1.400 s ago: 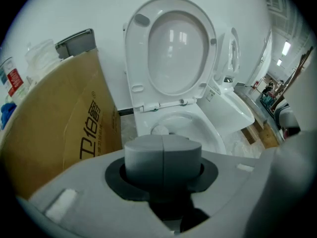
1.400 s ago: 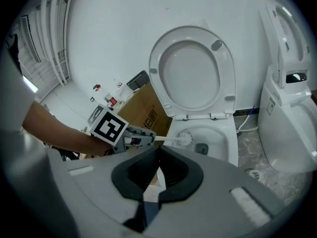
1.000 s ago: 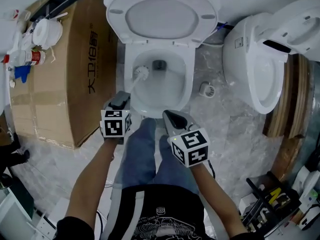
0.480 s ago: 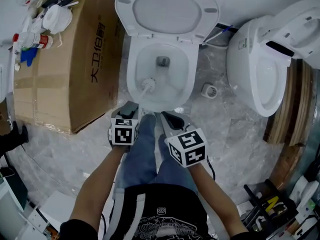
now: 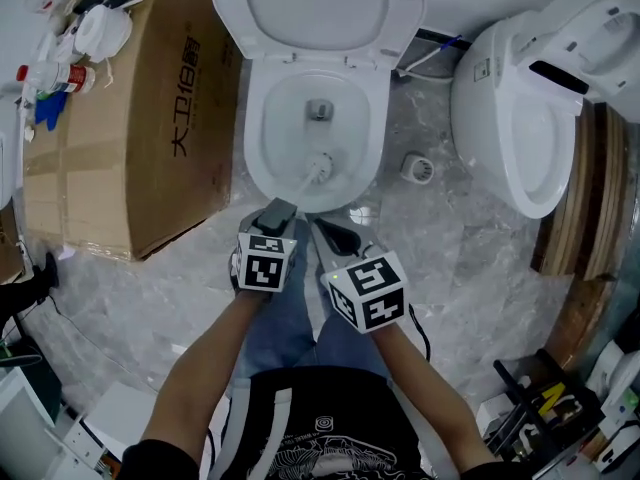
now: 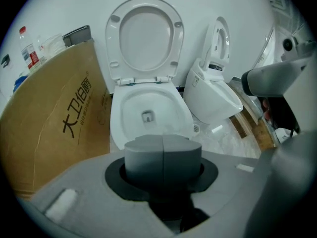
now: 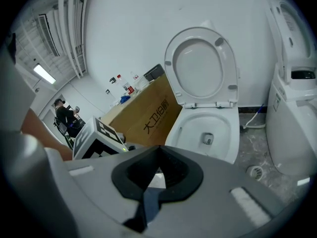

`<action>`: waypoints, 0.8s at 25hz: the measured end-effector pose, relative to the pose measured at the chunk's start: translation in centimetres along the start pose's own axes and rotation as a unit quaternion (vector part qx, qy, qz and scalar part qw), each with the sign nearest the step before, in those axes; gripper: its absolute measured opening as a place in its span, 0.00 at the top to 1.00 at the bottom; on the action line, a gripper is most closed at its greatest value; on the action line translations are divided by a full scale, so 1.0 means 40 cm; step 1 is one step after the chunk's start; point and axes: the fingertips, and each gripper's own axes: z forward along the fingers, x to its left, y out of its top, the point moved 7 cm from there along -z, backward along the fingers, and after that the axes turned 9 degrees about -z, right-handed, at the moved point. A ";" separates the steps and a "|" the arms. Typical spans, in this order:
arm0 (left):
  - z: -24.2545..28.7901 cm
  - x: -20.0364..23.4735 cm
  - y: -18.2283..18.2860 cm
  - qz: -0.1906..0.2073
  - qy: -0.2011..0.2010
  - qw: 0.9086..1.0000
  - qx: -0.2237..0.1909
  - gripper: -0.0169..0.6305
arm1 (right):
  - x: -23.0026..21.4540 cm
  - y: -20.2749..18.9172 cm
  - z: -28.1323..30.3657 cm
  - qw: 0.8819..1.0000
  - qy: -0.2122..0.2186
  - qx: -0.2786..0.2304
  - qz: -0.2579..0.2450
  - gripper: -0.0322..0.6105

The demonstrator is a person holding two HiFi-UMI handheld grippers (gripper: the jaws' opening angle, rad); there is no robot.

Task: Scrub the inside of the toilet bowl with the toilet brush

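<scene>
**Head view, steeply downward.** At the bottom centre stands the person, in blue jeans (image 5: 290,318), with both forearms reaching toward the frame centre.

The left gripper (image 5: 281,212), its marker cube just left of centre, has its jaws closed on the handle of the toilet brush (image 5: 307,179). In the left gripper view the two grey pads (image 6: 143,157) meet along a vertical seam and cover the handle.

The right gripper (image 5: 334,234), just beside the left and slightly lower in the frame, has its jaws together and holds nothing. The right gripper view shows them drawn to a single ridge with no object between.

The brush slopes up and to the right from the left gripper, over the front rim of the toilet bowl (image 5: 253,143). Its white bristle head lies inside the bowl near the front wall, below the drain opening (image 5: 319,109) in the frame.

The seat and lid (image 5: 315,8) stand raised at the top centre. A brown cardboard box (image 5: 140,118) with printed characters fills the upper left, just beside the bowl, and bottles (image 5: 55,73) and small items lie on its far end.

A second white toilet (image 5: 520,128) occupies the upper right, apart from the first. A small round floor fitting (image 5: 416,168) sits between them on the grey marbled floor (image 5: 460,258)
</scene>
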 end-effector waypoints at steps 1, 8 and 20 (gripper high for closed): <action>0.007 -0.009 0.002 0.004 -0.004 1.000 -0.001 0.74 | -0.003 -0.006 -0.005 1.000 -0.005 0.002 0.001 0.95; 0.055 -0.044 0.059 0.030 -0.008 0.999 -0.011 0.74 | -0.031 -0.006 -0.059 0.999 -0.036 0.005 0.005 0.95; 0.088 -0.025 0.111 0.068 -0.013 0.998 0.006 0.74 | -0.056 -0.010 -0.051 0.998 -0.053 0.009 0.032 0.95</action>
